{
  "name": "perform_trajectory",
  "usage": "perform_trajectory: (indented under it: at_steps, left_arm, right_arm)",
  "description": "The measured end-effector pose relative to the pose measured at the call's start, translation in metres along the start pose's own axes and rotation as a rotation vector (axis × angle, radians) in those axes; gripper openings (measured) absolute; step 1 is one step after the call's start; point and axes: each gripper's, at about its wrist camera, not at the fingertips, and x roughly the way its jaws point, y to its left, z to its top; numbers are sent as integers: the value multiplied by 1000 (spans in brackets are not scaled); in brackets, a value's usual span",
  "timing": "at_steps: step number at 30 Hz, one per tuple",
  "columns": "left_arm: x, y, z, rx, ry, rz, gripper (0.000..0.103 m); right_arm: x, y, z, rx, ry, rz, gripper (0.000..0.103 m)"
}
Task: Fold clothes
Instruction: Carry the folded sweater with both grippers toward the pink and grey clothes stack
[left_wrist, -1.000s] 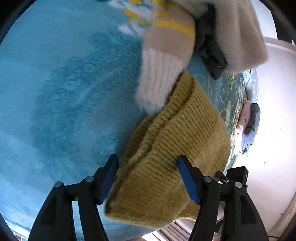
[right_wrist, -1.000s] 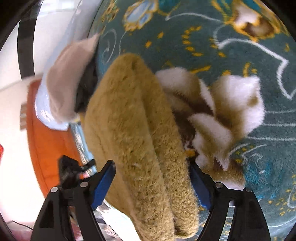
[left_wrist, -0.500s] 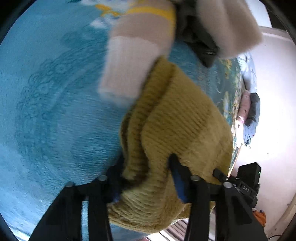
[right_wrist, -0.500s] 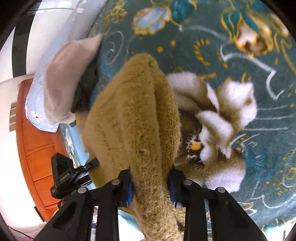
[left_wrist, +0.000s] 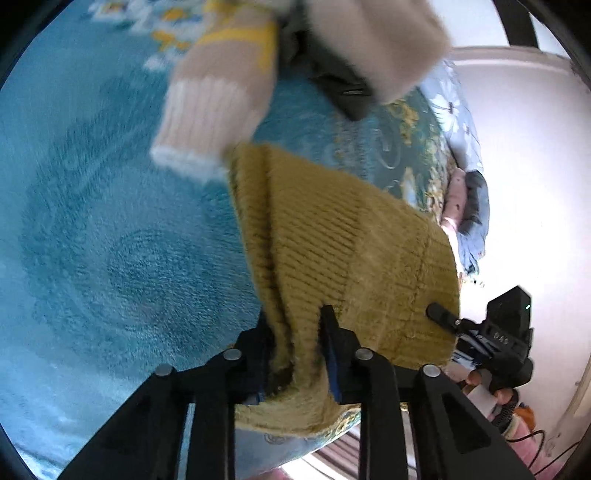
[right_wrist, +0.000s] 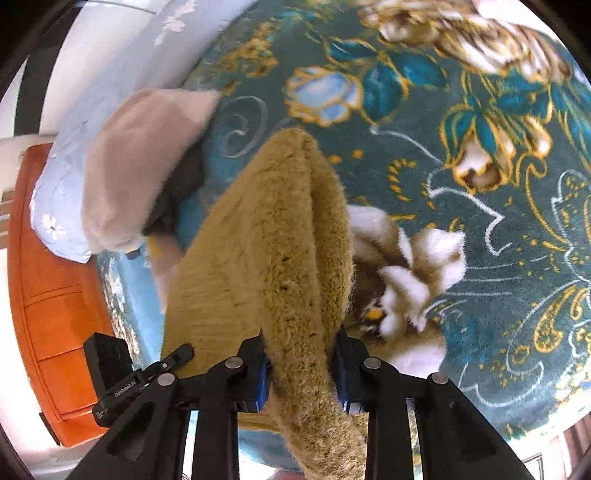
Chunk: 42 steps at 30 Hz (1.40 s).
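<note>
A mustard-yellow knit sweater (left_wrist: 343, 251) is folded over and held above the blue floral blanket (left_wrist: 110, 229). My left gripper (left_wrist: 295, 354) is shut on one edge of it. My right gripper (right_wrist: 301, 358) is shut on another edge of the same sweater (right_wrist: 266, 251). The right gripper's body shows at the right of the left wrist view (left_wrist: 495, 339), the left one at the lower left of the right wrist view (right_wrist: 122, 380). A beige sleeve with yellow stripes and a white ribbed cuff (left_wrist: 218, 107) hangs blurred beyond the sweater.
A beige garment over a dark one (right_wrist: 140, 173) lies at the far side. A light blue flowered pillow (right_wrist: 55, 206) and an orange wooden headboard (right_wrist: 48, 302) are at the left of the right wrist view. More clothes (left_wrist: 469, 218) lie at the bed's edge.
Both grippers went from open around the sweater to shut on it, and the sweater has lifted off the blanket. The view has swung and the sleeve moved.
</note>
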Motion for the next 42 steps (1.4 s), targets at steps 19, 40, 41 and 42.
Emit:
perform_trajectory:
  at_steps: [19, 40, 41, 42]
  left_arm:
    - [-104, -106, -6, 191, -181, -62, 17]
    - [-67, -264, -93, 71, -464, 6, 17]
    - [-65, -270, -94, 77, -463, 10, 17]
    - [-62, -277, -93, 87, -461, 14, 17]
  right_arm:
    - [-177, 90, -40, -161, -202, 73, 29]
    - [-310, 33, 24, -519, -172, 265, 29]
    - [-314, 28, 25, -516, -172, 267, 29]
    - [-317, 23, 26, -514, -172, 269, 29]
